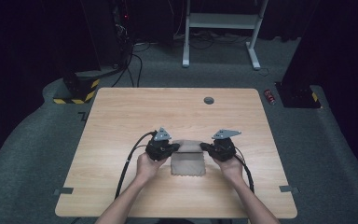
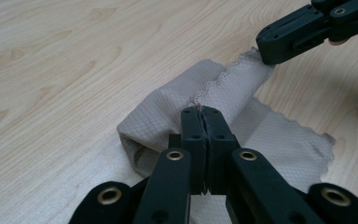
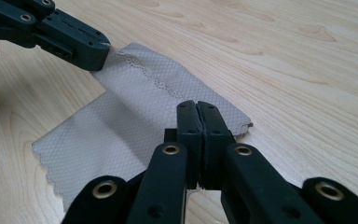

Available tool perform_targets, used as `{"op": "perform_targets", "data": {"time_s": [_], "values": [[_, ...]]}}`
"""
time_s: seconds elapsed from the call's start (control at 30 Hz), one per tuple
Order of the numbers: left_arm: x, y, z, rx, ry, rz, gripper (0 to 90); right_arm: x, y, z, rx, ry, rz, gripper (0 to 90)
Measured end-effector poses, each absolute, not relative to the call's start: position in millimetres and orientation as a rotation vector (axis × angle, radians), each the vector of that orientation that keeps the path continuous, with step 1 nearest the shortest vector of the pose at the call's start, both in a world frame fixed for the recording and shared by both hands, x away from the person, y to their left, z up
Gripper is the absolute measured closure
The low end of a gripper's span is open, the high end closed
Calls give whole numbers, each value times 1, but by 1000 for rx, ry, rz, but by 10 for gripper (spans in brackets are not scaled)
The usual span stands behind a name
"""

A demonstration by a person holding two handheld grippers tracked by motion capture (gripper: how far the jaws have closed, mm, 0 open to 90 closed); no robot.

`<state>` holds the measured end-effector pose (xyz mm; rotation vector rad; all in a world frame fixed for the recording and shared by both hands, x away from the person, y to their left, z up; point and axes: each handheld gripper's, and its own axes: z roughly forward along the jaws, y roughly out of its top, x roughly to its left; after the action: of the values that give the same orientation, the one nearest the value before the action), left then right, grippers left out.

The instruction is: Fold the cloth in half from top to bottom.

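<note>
Beige cloth (image 1: 188,161): far edge lifted off desk (image 1: 121,116), mid-fold.
Left gripper (image 2: 204,112): jaws clamped on cloth's corner.
Right gripper (image 3: 196,108): jaws clamped on other corner.
Risk: thin pinch slips; uneven pull skews fold.

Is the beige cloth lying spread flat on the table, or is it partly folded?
Partly folded. Both tools, left and right, pinch the cloth and its far edge curls over the flat part.

A beige, grid-textured microfibre cloth (image 1: 188,160) with scalloped, pinked edges lies near the front middle of the light wooden table (image 1: 121,116). Its far edge is lifted and folded back over itself, forming a soft roll, while the near part lies flat on the wood, one corner slightly curled.
</note>
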<state>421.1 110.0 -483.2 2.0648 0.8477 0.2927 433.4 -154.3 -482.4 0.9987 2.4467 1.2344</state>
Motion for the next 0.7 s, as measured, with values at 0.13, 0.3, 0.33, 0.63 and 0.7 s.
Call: {"op": "perform_targets", "data": {"time_s": [0.13,0.3,0.33,0.63,0.7], "values": [[417,110,-483,2065,848,291,887,431,-154,-481,1001,2445,1242,887],[413,112,-484,2061,846,286,887,427,-155,-483,987,2453,1249,887],[412,112,-484,2059,847,283,887,426,-155,-483,990,2457,1248,887],[407,112,-488,2068,837,275,887,420,-156,-487,989,2471,1241,887],[405,111,-488,2076,829,283,887,419,-156,-488,986,2476,1239,887]]}}
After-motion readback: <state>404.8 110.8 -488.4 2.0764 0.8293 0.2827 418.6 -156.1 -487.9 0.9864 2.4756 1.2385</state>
